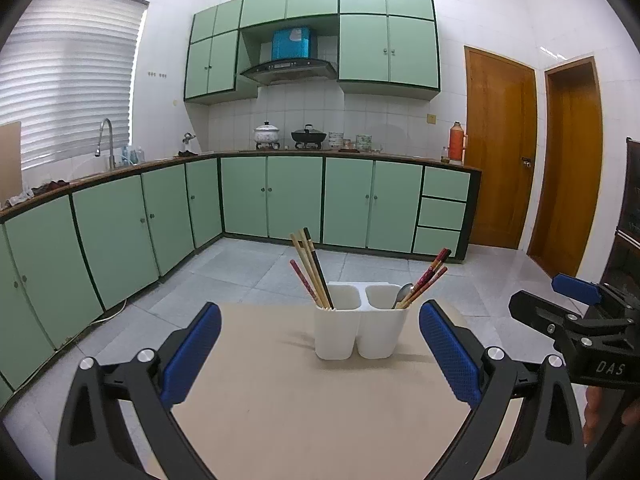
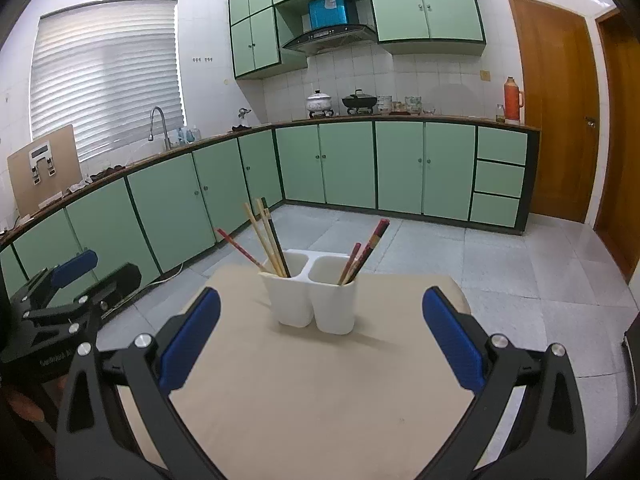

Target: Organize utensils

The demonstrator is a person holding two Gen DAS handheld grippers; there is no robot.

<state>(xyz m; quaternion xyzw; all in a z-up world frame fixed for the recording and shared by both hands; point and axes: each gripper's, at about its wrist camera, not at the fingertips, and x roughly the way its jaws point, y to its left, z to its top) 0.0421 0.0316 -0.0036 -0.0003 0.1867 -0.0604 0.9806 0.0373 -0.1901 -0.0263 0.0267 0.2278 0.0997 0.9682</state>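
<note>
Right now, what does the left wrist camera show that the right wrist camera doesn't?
Only the left wrist view shows a metal spoon in the holder's right compartment. Only the right wrist view shows the brown board leaning on the counter by the window in full. Both show the white two-compartment holder with chopsticks on the beige table, and each open hand-held gripper, left and right.

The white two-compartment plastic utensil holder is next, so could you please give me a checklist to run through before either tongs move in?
1. White two-compartment plastic utensil holder upright on the beige table: ok.
2. Left tongs open, empty: ok.
3. Right tongs open, empty: ok.
4. Loose utensils on table: none visible, ok.
5. Metal spoon shares the right compartment with red chopsticks: not ok.
6. Holder's rear section contents: cannot tell.
</note>
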